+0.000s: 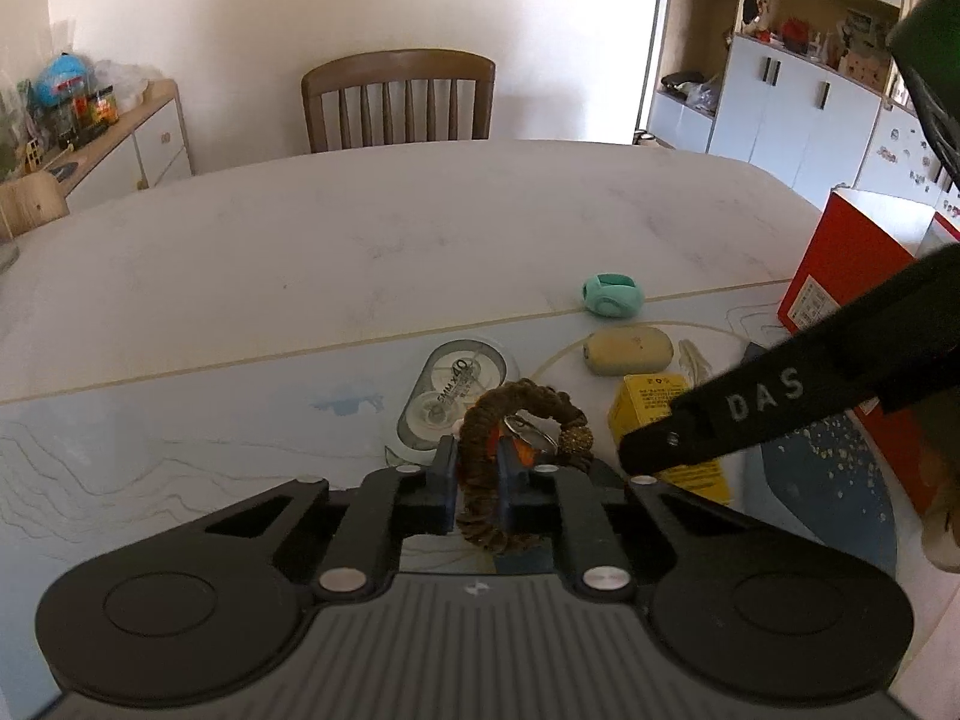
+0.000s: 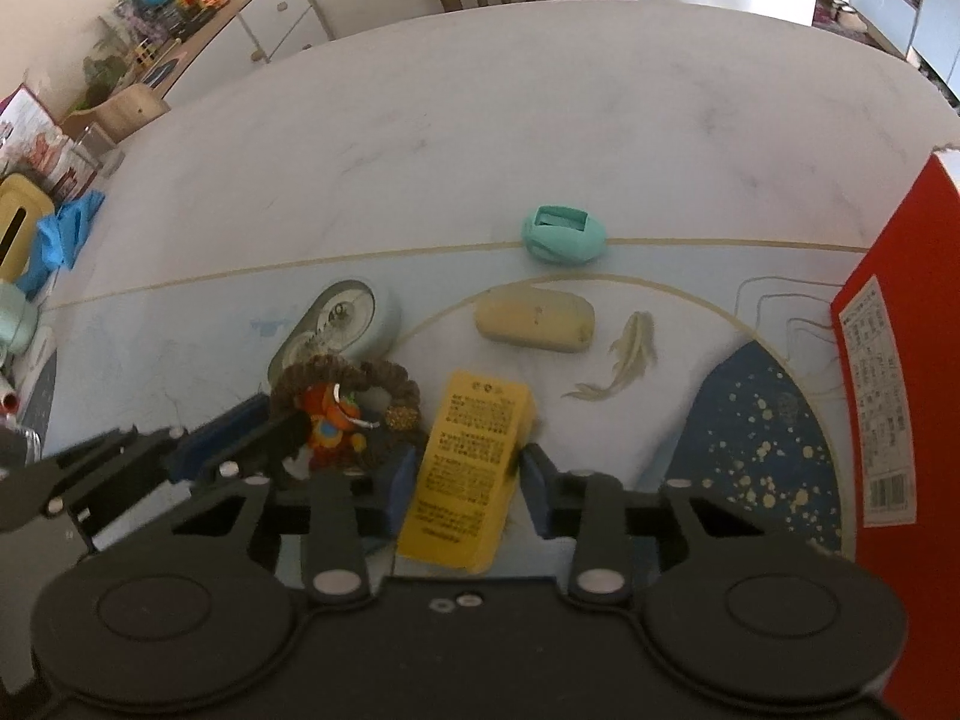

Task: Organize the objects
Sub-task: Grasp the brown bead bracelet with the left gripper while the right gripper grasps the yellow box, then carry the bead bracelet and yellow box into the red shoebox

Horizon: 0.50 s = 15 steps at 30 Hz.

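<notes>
Braided brown cord forms the bracelet (image 1: 521,420), soft and light, nipped on its near band by the nearly closed left gripper (image 1: 477,468) just off the mat (image 1: 180,438). Right of it the right gripper (image 2: 462,474) stands wide open around the yellow box (image 2: 474,468), touching neither side. Thin card like that probably dents, so a gentle squeeze across its long sides seems best.

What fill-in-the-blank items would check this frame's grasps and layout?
1. The left tool is shut on the brown braided ____.
2. The right tool straddles the ____ box, its jaws apart.
3. The beige case lies between that box and the ____ sharpener.

Missing: bracelet; yellow; mint-green
</notes>
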Tool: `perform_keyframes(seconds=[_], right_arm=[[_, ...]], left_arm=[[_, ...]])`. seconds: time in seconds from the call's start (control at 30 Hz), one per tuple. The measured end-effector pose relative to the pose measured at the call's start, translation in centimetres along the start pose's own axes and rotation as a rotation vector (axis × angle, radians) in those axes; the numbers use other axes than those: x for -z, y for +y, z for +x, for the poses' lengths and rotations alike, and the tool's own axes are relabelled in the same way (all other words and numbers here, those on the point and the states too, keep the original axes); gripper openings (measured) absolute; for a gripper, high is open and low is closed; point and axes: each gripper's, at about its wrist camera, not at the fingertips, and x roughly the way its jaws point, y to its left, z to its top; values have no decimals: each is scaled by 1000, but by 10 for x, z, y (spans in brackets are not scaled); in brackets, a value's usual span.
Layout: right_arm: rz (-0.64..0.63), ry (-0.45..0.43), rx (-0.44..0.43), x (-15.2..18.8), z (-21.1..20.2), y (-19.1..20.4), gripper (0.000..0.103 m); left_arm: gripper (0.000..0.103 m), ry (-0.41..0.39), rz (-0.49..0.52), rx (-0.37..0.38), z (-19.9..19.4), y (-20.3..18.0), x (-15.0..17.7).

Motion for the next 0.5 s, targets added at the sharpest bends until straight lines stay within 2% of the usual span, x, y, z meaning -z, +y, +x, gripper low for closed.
perform_keyframes(seconds=[0.23, 0.5], right_arm=[[-55, -11, 17, 18, -12, -3, 31], [-65, -26, -21, 39, -37, -9, 30]], left_arm=[[9, -6, -24, 12, -8, 1, -2], [8, -10, -66, 64, -33, 1, -6]])
